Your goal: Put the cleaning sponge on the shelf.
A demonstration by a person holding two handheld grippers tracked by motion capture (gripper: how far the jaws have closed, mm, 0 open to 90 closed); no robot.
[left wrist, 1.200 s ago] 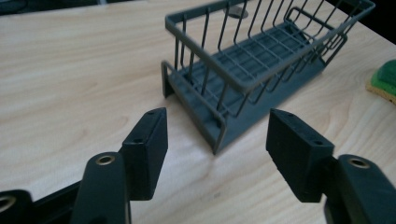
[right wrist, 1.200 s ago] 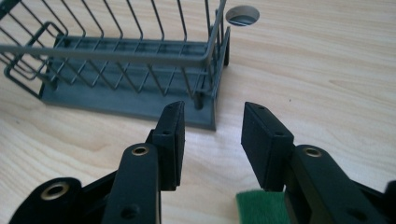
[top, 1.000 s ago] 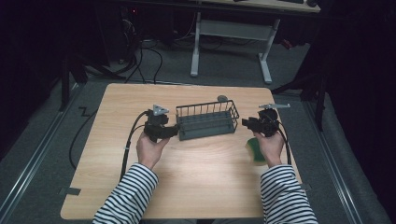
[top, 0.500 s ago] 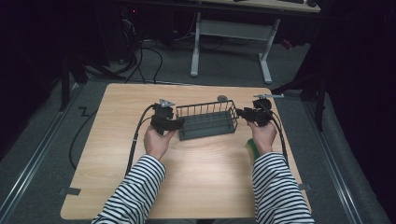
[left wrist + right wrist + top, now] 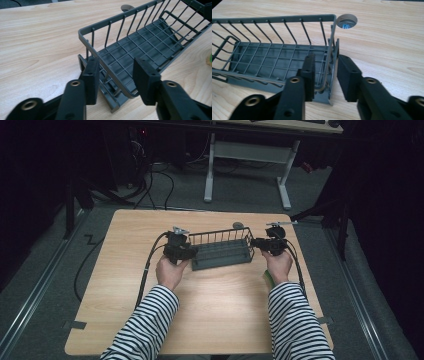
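Both your left hand-held gripper (image 5: 117,80) and right hand-held gripper (image 5: 325,76) straddle the end rims of the grey wire basket (image 5: 220,251) on the bench (image 5: 125,270), jaws not yet clamped; closing unevenly could tilt it.

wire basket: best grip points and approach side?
Take the wire basket by its two short end rims, one gripper per end, coming in from outside each end. It is long and narrow; the left gripper and right gripper already straddle those end rims, jaws open.
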